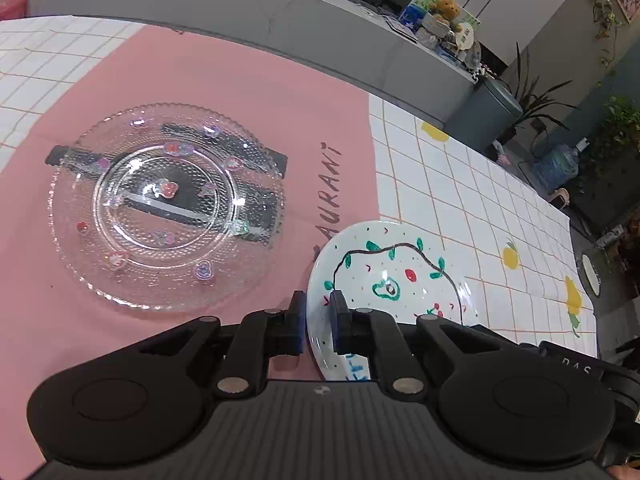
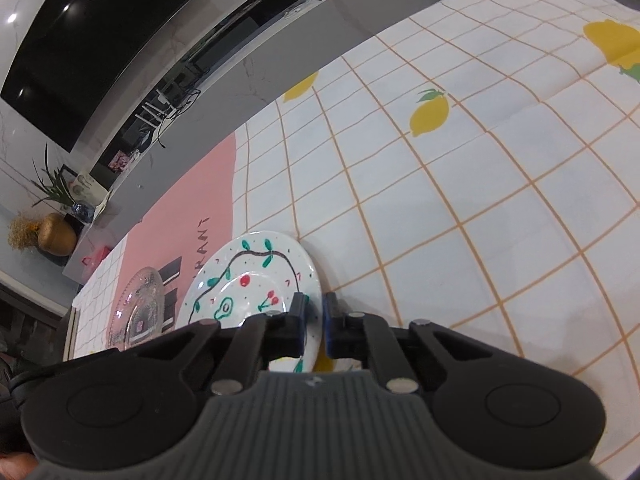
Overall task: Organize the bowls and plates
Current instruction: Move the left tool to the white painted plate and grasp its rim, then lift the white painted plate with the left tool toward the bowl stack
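Both grippers' fingers (image 1: 299, 320) pinch the glossy painted plate (image 1: 384, 272) (round, ceramic-looking) by its rim.

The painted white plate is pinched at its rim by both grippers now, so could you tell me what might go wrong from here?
1. Both the left gripper and the right gripper pinch only the thin rim of the painted plate; glazed ceramic could slip when lifted.
2. Uneven lifting could tilt or twist the plate.
3. The glass plate lies close on the pink mat; a sideways swing could hit it.
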